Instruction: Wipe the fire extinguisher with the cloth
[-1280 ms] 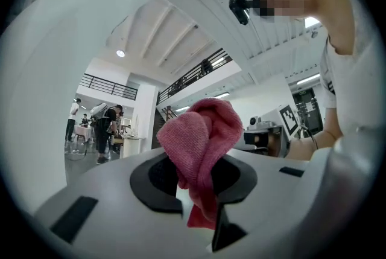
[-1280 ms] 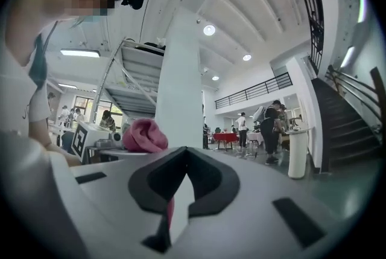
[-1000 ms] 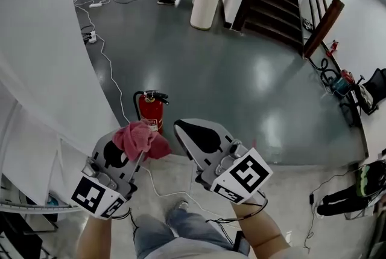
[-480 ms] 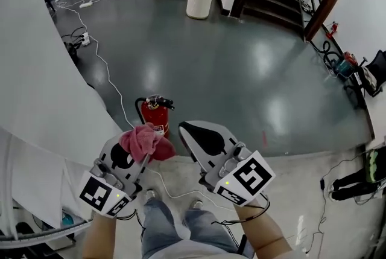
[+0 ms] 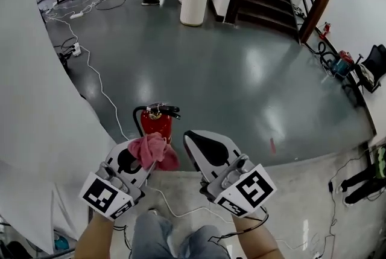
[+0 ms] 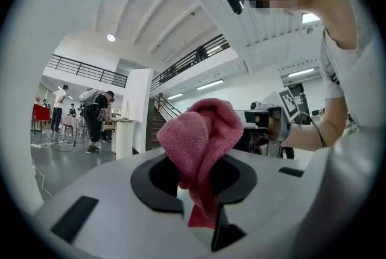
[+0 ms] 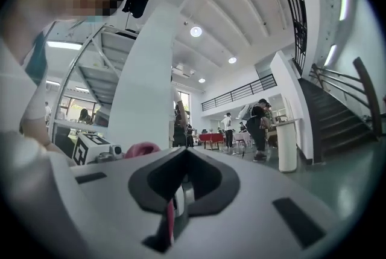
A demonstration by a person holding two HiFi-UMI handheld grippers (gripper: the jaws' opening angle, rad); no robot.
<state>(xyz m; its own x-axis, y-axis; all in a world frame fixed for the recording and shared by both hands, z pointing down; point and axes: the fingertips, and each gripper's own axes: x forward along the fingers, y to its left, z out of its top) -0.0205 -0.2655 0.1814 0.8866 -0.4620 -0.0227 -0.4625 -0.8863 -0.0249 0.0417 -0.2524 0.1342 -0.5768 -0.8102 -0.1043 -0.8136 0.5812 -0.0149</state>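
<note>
Straight ahead, the fire extinguisher (image 5: 158, 122) is standing upright on the grey floor (image 5: 241, 89), just beyond the left gripper (image 5: 145, 160). That nearer gripper is clamping the pink cloth (image 5: 154, 150). The right gripper (image 5: 196, 138), jaws pressed together on nothing, is hovering beside it.

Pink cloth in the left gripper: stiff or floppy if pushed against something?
Probably floppy: the cloth bunches in soft folds above the left gripper. Likely light: a narrow pinch holds it all up.
</note>
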